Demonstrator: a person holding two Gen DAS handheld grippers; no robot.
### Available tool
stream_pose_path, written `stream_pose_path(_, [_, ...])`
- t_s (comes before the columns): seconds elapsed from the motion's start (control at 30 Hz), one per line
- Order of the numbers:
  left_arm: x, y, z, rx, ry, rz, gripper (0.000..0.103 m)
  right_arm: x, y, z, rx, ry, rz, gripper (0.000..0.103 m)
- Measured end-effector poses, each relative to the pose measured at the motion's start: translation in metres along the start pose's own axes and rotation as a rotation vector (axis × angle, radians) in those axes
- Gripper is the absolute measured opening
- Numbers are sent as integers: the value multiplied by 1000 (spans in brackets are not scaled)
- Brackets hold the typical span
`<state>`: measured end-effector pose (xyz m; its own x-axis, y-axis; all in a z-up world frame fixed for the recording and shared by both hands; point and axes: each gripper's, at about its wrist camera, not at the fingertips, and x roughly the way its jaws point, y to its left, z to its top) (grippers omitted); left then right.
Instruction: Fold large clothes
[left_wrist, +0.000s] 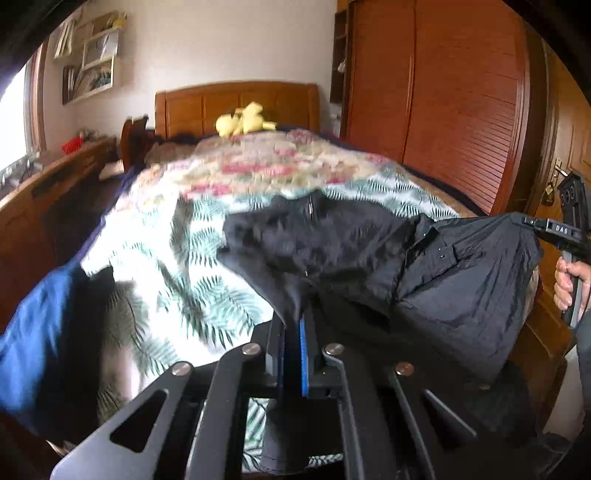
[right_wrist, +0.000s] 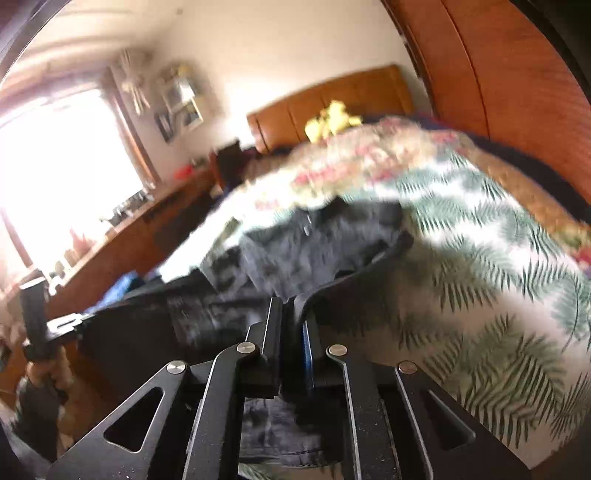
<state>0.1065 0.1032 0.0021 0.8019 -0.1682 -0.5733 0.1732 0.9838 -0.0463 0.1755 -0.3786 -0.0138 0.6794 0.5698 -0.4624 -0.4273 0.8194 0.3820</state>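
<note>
A large black garment (left_wrist: 332, 240) with snaps and a zip hangs stretched above the bed between my two grippers. In the left wrist view my left gripper (left_wrist: 295, 317) is shut on a fold of its black cloth, which runs between the blue pads. At the far right my right gripper (left_wrist: 530, 224) pinches another corner, with a hand (left_wrist: 563, 284) on its handle. In the right wrist view the right gripper (right_wrist: 291, 308) is shut on the garment's (right_wrist: 295, 251) edge. The left gripper (right_wrist: 82, 320) holds the far end at the left edge.
Under the garment lies a bed with a fern-print sheet (left_wrist: 177, 266) and a floral quilt (left_wrist: 258, 166). A yellow plush toy (left_wrist: 243, 120) sits by the headboard. A blue cloth (left_wrist: 37, 332) lies at the left. A wooden wardrobe (left_wrist: 443, 92) stands right, a long desk (left_wrist: 55, 177) left.
</note>
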Motion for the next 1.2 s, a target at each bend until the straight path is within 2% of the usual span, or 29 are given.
stream_pose_path(0.17, [-36,-5,23,28,-73,-5,3,-26,16,32,-27,-82,30,6])
stream_pose_path(0.3, [-67,-14,29,51,-118,-1,3,-58,27,46,-37,-143,59,6])
stream_pose_path(0.4, [-95,-23,27,70,-149,-1,3,-90,43,47,-98,-213,40,6])
stream_pose_path(0.53, [-118,-34,22,71,-175,-8,3,-123,55,42,-143,-253,53,6])
stream_pose_path(0.63, [-104,-37,18,73,-147,1,3,-129,45,34,-141,-235,35,6])
stream_pose_path(0.7, [-83,-34,18,61,-112,5,3,-115,35,29,-156,-197,-5,6])
stream_pose_path(0.93, [-15,-21,39,8,-66,29,3,-62,-9,24,-107,-108,-6,6])
stream_pose_path(1.2, [59,10,89,-29,-83,78,3,9,-37,75,-143,-97,-31,6])
